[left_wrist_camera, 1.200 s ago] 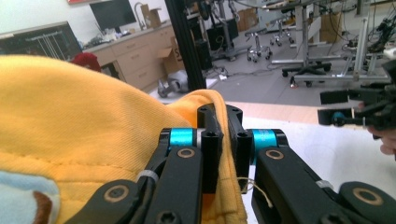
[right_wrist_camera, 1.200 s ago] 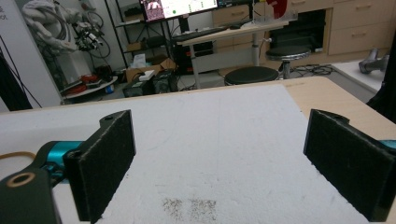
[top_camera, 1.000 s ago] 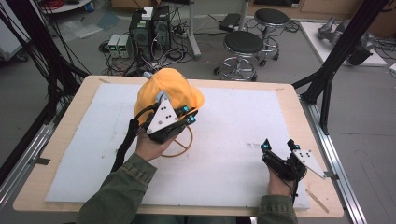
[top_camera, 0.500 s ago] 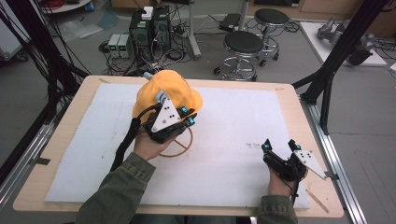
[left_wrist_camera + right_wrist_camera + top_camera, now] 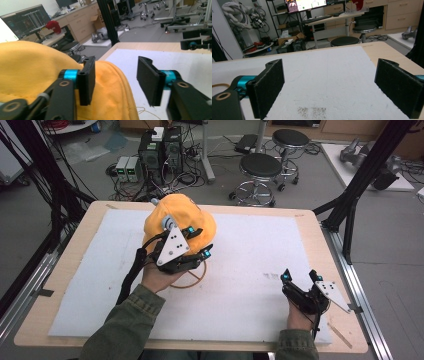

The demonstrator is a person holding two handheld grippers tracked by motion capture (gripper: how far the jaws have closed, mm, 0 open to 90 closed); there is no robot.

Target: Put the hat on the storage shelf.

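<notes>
**Left claw gaping beside the yellow hat, right claw wide over bare mat**

In the high view, a yellow hat (image 5: 177,220) sits at the upper left of the white mat (image 5: 250,250) that covers most of the wooden bench (image 5: 310,227). The left claw (image 5: 198,242) sits at the hat's near edge, a little left of the frame's centre, with its grey three-cornered plate facing up and the person's left hand (image 5: 157,277) gripping it from below. A thin tan loop of cord (image 5: 192,282) lies on the mat just under that claw.

In the left gripper view, the left claw (image 5: 117,75) stands wide, with nothing between its jaws. The hat (image 5: 37,72) fills the left half of the frame, and its yellow fabric runs behind the left-hand jaw and partway into the gap; whether the pad touches the cloth cannot be told. A bit of the thin cord (image 5: 145,110) shows on the mat low in the frame.

At the lower right of the high view, the right claw (image 5: 299,276) rests low on the mat, well apart from the hat, held by the right hand (image 5: 299,316). In the right gripper view the right claw (image 5: 329,85) is spread wide over bare mat, with a faint dark smudge (image 5: 312,111) on the mat between its jaws.
</notes>
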